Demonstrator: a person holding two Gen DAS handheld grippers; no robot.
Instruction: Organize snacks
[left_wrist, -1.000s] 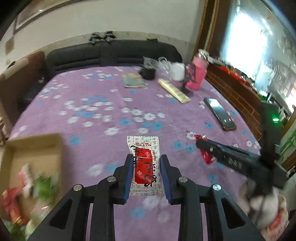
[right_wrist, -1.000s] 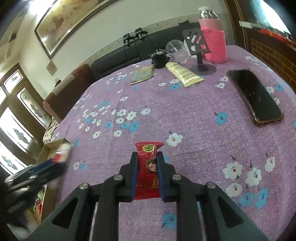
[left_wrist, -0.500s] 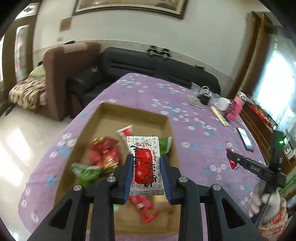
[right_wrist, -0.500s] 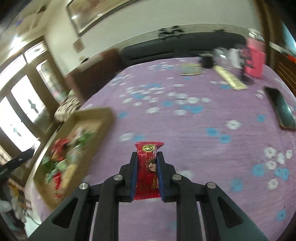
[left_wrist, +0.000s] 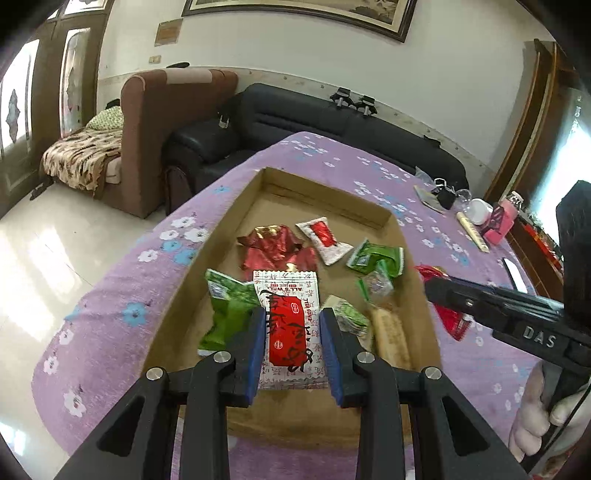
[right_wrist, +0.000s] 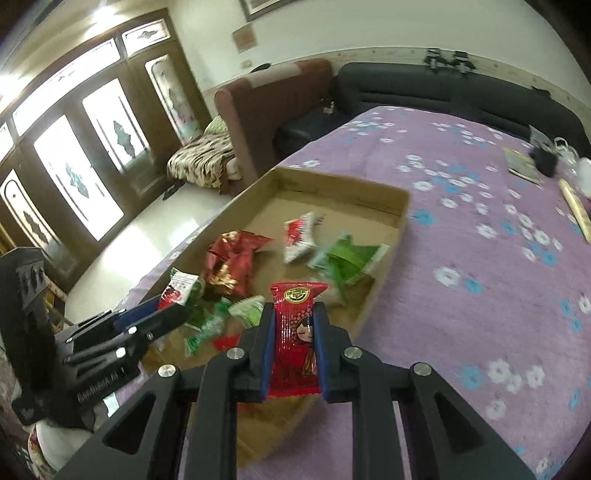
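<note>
Cardboard tray sits on the purple floral tablecloth, holding loose snacks: green packet at left, crumpled red foil wrapper mid, small white-and-red sachet behind it, green wrappers to the right, a tan bar nearest the right wall. Tray's near edge is hidden behind the black gripper arms in the left wrist view. Left gripper hangs over the tray, blue pads closed onto a white packet with red label, packet upright between the fingers, its lower end hidden by the pads; print is upside down and not readable. Right gripper comes in from the right over the tray's right wall, only side-on there, red wrapper poking out both sides, fingertips hard to make out. In the right wrist view the right gripper pinches a red snack bar with cartoon girl, bar standing up between the pads, above the tray's near right corner; tray contents there are motion-blurred. Left gripper shows at the left edge, mostly cut off. Far right of the table: small items, a pink bottle, a phone, all tiny and distorted.
</note>
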